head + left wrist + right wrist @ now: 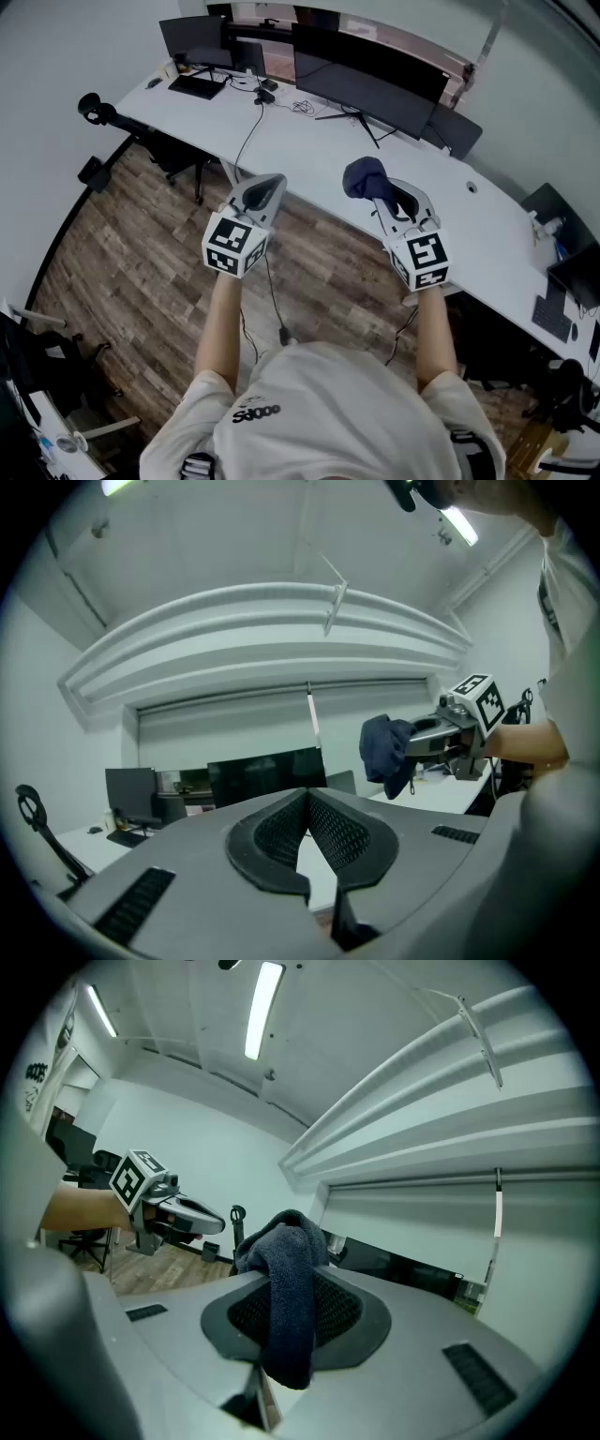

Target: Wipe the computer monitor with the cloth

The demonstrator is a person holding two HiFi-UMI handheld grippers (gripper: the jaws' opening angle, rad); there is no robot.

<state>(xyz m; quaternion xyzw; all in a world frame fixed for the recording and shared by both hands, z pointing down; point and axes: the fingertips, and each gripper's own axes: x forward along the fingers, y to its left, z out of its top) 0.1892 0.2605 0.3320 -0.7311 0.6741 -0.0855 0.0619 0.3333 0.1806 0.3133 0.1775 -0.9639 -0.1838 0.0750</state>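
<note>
A wide black monitor (361, 89) stands on the long white desk (309, 155) ahead of me, and it shows again as the same monitor (267, 775) past the left jaws. My right gripper (386, 195) is held up over the desk's near edge, shut on a dark blue cloth (366, 178). In the right gripper view the cloth (286, 1288) hangs bunched between the jaws of the right gripper (281, 1241). My left gripper (269, 186) hovers level with it to the left, shut and holding nothing; its tips (307, 794) meet.
A smaller monitor (192, 37) and keyboard (197, 86) sit at the desk's far left, with cables (246, 141) trailing off the edge. A black chair (173, 155) stands on the wood floor (131, 262). Another keyboard (553, 319) lies at the right.
</note>
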